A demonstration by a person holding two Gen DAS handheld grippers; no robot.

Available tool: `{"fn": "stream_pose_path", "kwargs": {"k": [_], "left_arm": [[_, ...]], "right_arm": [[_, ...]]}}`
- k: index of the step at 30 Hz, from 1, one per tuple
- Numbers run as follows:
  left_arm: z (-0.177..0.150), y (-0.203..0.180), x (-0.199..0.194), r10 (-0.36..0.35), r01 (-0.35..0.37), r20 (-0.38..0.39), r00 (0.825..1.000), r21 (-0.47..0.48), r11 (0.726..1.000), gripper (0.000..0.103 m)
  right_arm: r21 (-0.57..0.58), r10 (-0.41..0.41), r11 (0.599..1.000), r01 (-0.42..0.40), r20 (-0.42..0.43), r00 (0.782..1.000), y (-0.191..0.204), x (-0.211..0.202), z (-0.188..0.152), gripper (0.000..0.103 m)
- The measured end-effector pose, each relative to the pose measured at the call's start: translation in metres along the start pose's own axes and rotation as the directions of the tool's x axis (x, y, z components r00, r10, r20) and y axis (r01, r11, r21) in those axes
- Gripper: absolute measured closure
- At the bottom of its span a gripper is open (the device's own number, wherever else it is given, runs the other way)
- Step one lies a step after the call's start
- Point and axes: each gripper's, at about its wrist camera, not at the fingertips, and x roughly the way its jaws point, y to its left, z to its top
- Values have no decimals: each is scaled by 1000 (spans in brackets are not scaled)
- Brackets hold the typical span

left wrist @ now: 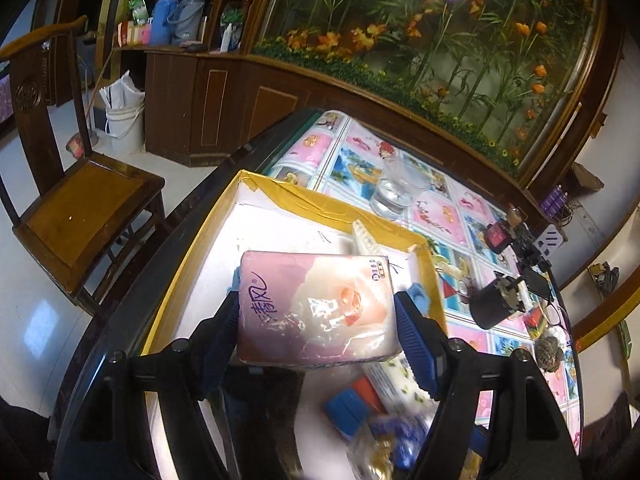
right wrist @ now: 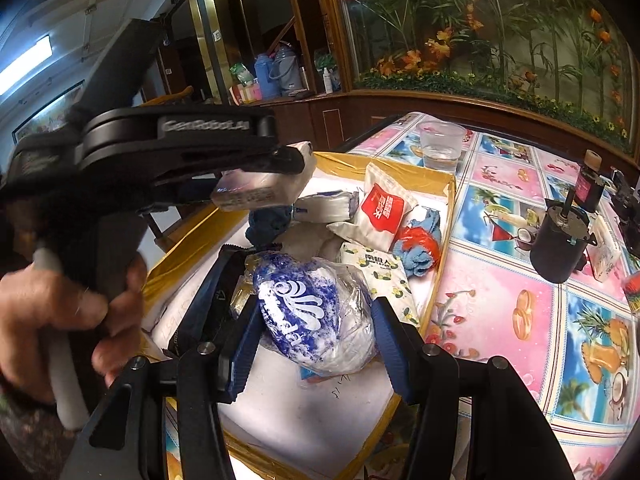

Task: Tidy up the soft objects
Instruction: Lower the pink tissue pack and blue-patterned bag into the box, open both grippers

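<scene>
My left gripper (left wrist: 318, 320) is shut on a pink tissue pack (left wrist: 320, 292), its blue pads pressing on both short sides, above a yellow-taped cardboard box (left wrist: 320, 204) with a white floor. The right wrist view shows the same gripper (right wrist: 294, 162) and tissue pack (right wrist: 260, 190) at upper left, over the box's (right wrist: 440, 248) far-left part. My right gripper (right wrist: 318, 308) is shut on a blue-and-white plastic-wrapped bundle (right wrist: 312, 312) over the box's near half. Inside the box lie a red-and-white pack (right wrist: 384, 210), a lemon-print tissue pack (right wrist: 380, 272), a blue-and-red cloth (right wrist: 420, 248) and a white pack (right wrist: 324, 206).
A person's hand (right wrist: 60, 312) grips the left tool's handle. A clear cup of water (right wrist: 440, 144) stands just beyond the box on the patterned tablecloth (right wrist: 520, 320). A black cylinder (right wrist: 560, 236) and small gadgets sit to the right. A wooden chair (left wrist: 80, 216) stands left of the table.
</scene>
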Motion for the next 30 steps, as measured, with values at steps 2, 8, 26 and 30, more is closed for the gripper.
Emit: {"fn": "stream_pose_path", "kwargs": {"k": [2, 8, 26, 30], "left_arm": [[5, 4, 8, 16, -16, -6, 1000, -6, 1000, 30], [19, 7, 32, 36, -36, -35, 999, -6, 999, 29], [11, -2, 36, -38, 38, -38, 999, -6, 999, 20], [7, -7, 25, -57, 57, -21, 998, -4, 998, 15]], "right_arm": [[-4, 2, 1000, -2, -11, 1000, 0, 3, -1, 43], [-35, 5, 999, -6, -39, 999, 7, 12, -5, 43], [-94, -53, 994, 49, -35, 998, 11, 14, -10, 41], [-86, -45, 995, 42, -23, 999, 10, 8, -9, 35]]}}
